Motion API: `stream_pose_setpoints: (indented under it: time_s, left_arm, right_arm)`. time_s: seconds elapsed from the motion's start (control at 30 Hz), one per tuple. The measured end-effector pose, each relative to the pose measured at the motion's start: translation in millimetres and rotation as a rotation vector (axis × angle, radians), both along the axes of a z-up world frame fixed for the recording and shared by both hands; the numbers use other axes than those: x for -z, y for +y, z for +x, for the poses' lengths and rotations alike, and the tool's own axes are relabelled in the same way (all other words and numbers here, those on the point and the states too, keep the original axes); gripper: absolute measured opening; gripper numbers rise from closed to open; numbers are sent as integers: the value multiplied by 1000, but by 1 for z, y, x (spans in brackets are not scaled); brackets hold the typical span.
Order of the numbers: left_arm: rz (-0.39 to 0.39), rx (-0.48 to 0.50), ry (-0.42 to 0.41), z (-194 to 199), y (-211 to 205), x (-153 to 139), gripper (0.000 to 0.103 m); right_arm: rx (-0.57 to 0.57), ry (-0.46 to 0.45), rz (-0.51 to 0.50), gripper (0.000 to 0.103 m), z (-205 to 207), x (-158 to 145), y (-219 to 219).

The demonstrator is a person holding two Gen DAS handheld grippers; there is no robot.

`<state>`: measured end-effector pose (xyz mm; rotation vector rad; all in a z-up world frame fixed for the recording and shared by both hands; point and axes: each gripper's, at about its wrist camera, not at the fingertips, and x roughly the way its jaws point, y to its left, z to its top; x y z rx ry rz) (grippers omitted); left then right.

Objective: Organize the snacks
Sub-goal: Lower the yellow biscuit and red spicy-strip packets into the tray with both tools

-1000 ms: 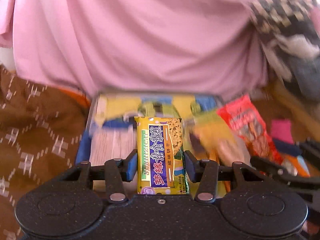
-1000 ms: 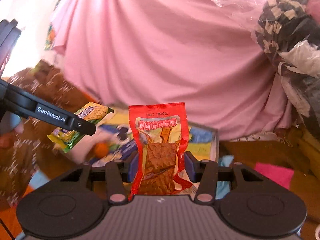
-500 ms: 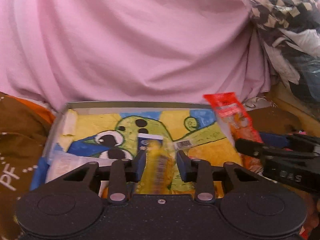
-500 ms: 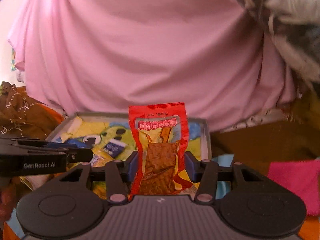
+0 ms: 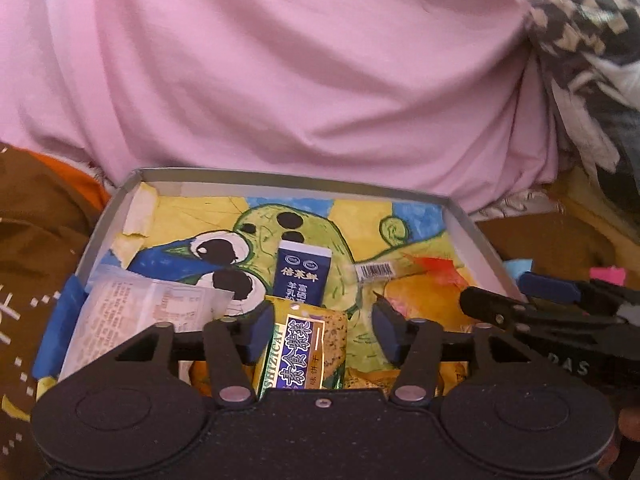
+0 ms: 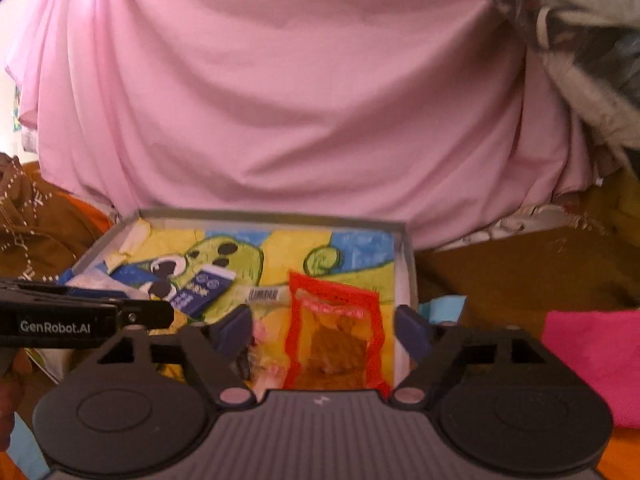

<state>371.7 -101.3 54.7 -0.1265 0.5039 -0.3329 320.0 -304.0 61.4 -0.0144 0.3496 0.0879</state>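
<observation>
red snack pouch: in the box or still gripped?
In the box. The red snack pouch lies on its painted floor between the right gripper's open jaws, touching neither.

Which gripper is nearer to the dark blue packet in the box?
Left. The left gripper is open just in front of the dark blue packet, above the yellow cracker packet. The right gripper is open farther right, above the red snack packet.

A shallow grey box (image 5: 472, 236) has a green cartoon drawing inside. A yellow cracker pack (image 5: 304, 350) lies at its near edge. A dark blue packet (image 5: 302, 278) lies mid-box. A red snack bag (image 6: 334, 340) lies flat by the right wall.
</observation>
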Motion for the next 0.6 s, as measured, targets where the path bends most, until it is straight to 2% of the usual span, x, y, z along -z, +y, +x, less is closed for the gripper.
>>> stream_pose_setpoints:
  time_s: [0.23, 0.6]
  left_arm:
    - [-74, -59, -11, -20, 12, -20, 86]
    - [-96, -134, -42, -69, 33, -49, 100]
  right_arm:
    - [17, -97, -56, 102, -33, -29, 2]
    - [12, -153, -80, 103, -92, -67, 10]
